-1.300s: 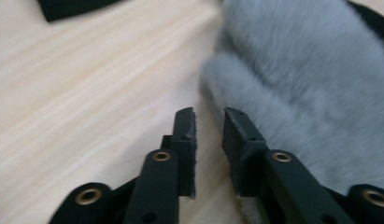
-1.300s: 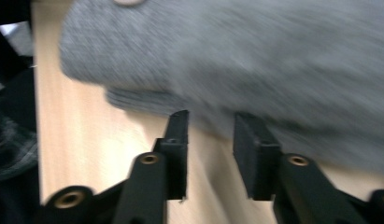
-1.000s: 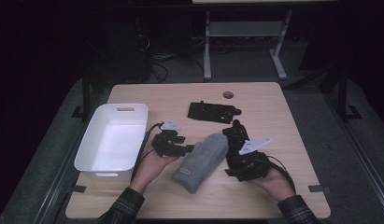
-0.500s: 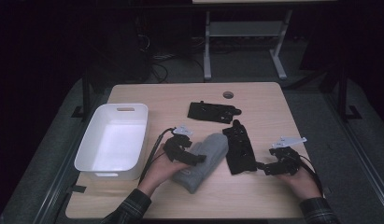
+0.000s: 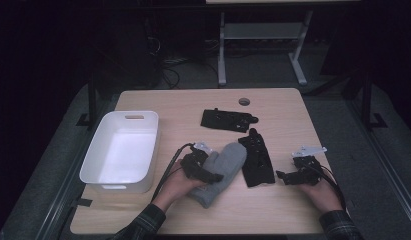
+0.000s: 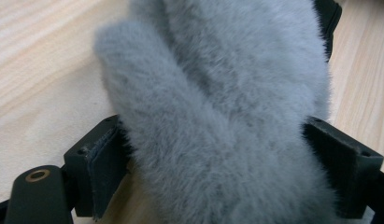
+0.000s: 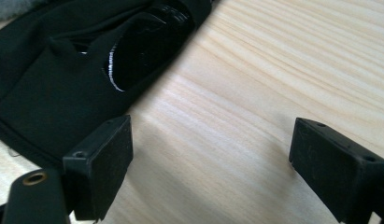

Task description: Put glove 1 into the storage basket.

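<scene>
A grey fuzzy mitten (image 5: pixel 224 170) lies on the wooden table (image 5: pixel 183 102), front centre. My left gripper (image 5: pixel 208 171) is at its left side, open, and the mitten (image 6: pixel 227 102) fills the gap between both pads (image 6: pixel 103 161). A black glove (image 5: pixel 258 159) lies just right of the mitten. My right gripper (image 5: pixel 285 176) rests to the right of that glove, open over bare wood. In the right gripper view the glove (image 7: pixel 63 88) lies beyond the left jaw, with nothing between the jaws (image 7: pixel 210 158).
A white bin (image 5: pixel 120 150) stands at the table's left, with nothing visible inside. A second black glove (image 5: pixel 228 120) lies at the back centre, and a small round dark disc (image 5: pixel 244 101) sits near the far edge. A cable trails from each gripper toward the front edge.
My right gripper has drawn away to the right from the black glove, which stays on the table. My left gripper has moved right onto the mitten's side.
</scene>
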Demonstrator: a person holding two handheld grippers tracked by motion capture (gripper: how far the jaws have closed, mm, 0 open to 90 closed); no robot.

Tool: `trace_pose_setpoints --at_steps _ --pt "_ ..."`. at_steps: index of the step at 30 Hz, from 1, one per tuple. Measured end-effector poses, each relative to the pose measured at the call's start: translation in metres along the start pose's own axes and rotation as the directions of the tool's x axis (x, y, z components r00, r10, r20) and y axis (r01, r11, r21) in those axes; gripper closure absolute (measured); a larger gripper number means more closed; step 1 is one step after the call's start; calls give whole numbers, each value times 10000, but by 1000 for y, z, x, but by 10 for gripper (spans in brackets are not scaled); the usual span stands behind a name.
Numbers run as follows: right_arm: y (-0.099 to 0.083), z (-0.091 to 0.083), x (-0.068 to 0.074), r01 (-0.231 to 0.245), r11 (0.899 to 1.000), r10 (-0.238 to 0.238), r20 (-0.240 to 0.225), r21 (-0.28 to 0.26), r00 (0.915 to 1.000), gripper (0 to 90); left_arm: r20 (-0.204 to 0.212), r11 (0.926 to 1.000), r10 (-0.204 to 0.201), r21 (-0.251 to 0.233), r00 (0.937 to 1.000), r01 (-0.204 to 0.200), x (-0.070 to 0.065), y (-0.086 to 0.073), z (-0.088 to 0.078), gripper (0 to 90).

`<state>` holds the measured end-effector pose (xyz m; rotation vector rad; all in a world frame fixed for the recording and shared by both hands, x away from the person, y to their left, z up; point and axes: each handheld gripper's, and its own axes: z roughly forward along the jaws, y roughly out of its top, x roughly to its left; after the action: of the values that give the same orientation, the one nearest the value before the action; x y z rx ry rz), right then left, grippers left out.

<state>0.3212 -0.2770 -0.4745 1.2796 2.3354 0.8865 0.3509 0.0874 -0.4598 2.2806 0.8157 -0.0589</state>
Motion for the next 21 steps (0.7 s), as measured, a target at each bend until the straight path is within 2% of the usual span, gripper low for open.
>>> trace_pose_setpoints --at_steps 3,4,5,7,9,10,11,13,14,15,17,18,19,20,21 --pt "-1 0 -3 -147 9998 147 70 -106 9999 126 61 10000 -5 67 10000 5 0 -1 1 157" --pt "-1 0 -3 -147 9998 147 70 -106 9999 126 75 9997 163 189 9998 -165 1 0 0 157" --pt "-2 2 -6 -221 9996 222 92 -158 9997 98 146 9995 223 242 9996 -227 1 0 0 198" --pt "-3 2 -8 -393 9991 393 -7 -166 9992 83 200 9998 137 142 9997 -139 -1 0 0 222" --pt "-3 3 -9 -361 9991 361 -5 -231 9993 75 346 9996 208 199 9992 -215 -1 0 0 240" --pt "-4 3 -9 -353 9990 353 -3 -285 9994 72 445 9988 346 324 9984 -361 0 0 -1 284" --pt "-7 4 -10 -335 9979 336 7 -557 9994 58 584 9992 288 273 9979 -304 -2 0 0 346" --pt "-9 4 -10 -355 9973 355 0 -640 9994 56 656 9989 333 320 9973 -355 -2 0 0 368" --pt "-9 4 -10 -377 9969 379 12 -691 9993 54 716 9988 350 331 9968 -375 -2 0 0 435" --pt "-9 4 -10 -377 9969 379 12 -691 9993 54 776 9983 401 394 9962 -432 -2 1 0 435" --pt "-9 4 -10 -404 9969 407 36 -676 9992 50 1104 9972 406 572 9931 -472 -2 2 1 526" --pt "-9 4 -10 -424 9969 428 44 -669 9991 50 1104 9972 406 572 9931 -472 -2 2 1 566" --pt "-9 4 -10 -424 9969 428 44 -669 9991 50 1248 9968 424 622 9913 -504 -2 3 1 566" --pt "-9 4 -9 -448 9968 453 55 -660 9990 48 1376 9950 629 687 9885 -729 -2 4 1 613" --pt "-9 4 -9 -449 9968 454 60 -661 9989 48 1419 9948 631 705 9879 -737 -2 4 1 632"
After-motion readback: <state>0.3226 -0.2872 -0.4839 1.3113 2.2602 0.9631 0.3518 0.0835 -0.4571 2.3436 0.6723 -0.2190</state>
